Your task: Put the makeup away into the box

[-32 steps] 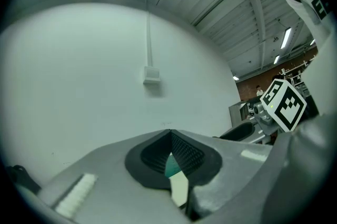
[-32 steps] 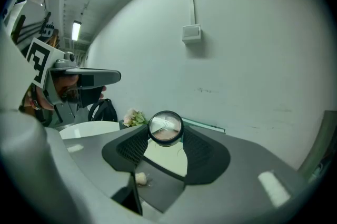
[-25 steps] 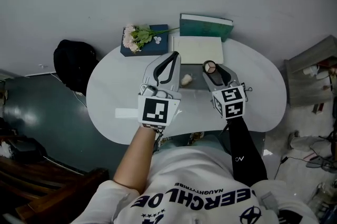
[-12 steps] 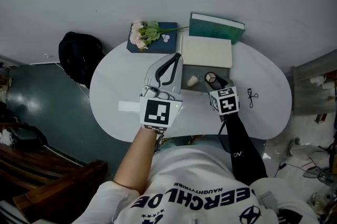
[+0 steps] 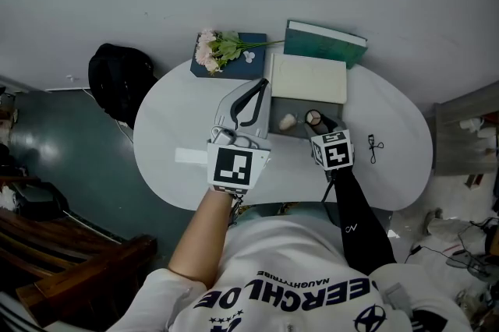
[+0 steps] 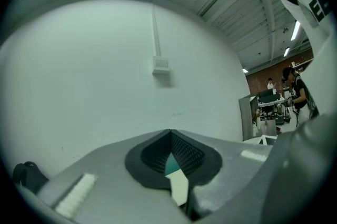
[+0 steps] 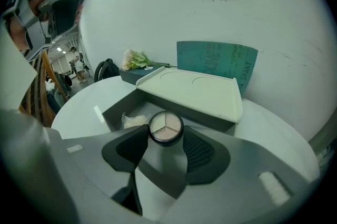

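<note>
An open grey box [image 5: 299,125] stands mid-table, its cream lid [image 5: 309,79] laid back behind it. My right gripper [image 5: 316,120] is shut on a round black compact [image 7: 165,128] with three pale powder shades, held tilted down just over the box's near right part. Inside the box [image 7: 119,106] lies a pale wrapped puff [image 7: 134,120], also visible as the puff [image 5: 287,121] from above. My left gripper [image 5: 260,83] hovers level to the left of the box, its tips meeting with nothing between them. In the left gripper view the left gripper [image 6: 169,136] faces the white wall.
A black eyelash curler [image 5: 372,145] lies on the white table [image 5: 171,128] right of the box. Behind are a green book [image 5: 327,42], a blue book [image 5: 242,67] with pink flowers [image 5: 210,50]. A white strip [image 5: 189,157] lies front left. A black bag [image 5: 117,77] sits beyond the table's left edge.
My right gripper has come down with the compact, from above the table to just over the box. The left gripper has barely shifted.
</note>
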`<action>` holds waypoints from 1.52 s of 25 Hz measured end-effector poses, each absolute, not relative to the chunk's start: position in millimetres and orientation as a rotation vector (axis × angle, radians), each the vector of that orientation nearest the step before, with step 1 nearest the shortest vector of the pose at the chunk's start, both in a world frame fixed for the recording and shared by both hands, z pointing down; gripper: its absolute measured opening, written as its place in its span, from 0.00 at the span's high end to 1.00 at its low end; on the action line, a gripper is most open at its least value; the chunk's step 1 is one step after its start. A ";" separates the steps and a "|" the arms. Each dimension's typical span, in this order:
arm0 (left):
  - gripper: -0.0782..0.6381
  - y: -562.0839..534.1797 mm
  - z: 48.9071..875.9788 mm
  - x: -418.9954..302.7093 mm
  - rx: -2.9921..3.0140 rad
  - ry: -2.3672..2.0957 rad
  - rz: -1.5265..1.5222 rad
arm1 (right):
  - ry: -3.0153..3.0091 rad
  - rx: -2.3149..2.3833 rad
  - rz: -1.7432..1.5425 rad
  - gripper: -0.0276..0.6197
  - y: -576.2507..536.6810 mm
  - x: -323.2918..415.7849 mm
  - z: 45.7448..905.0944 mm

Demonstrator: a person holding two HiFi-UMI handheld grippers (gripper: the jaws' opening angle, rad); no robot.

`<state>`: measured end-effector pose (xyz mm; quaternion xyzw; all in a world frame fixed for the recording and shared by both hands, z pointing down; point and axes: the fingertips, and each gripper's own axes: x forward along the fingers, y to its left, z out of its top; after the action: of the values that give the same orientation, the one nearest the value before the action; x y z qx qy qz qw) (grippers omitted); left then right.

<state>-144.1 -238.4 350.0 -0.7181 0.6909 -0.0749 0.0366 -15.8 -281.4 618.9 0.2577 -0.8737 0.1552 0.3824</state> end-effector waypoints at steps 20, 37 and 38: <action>0.89 -239.0 340.1 -139.5 -2.209 2.100 -0.218 | -2.429 0.750 0.375 0.53 -294.2 -14.7 563.4; 0.89 -249.5 289.1 -98.6 -2.147 2.079 -0.174 | -2.908 0.977 -0.054 0.52 -316.5 26.6 314.2; 0.89 -250.6 286.7 -96.0 -2.141 2.077 -0.171 | -2.924 0.986 -0.064 0.52 -316.9 30.6 306.8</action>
<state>-96.0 -250.6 286.7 -0.7145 0.6931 -0.0570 0.0765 30.6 -316.9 306.8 0.3193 -0.9470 -0.0207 0.0277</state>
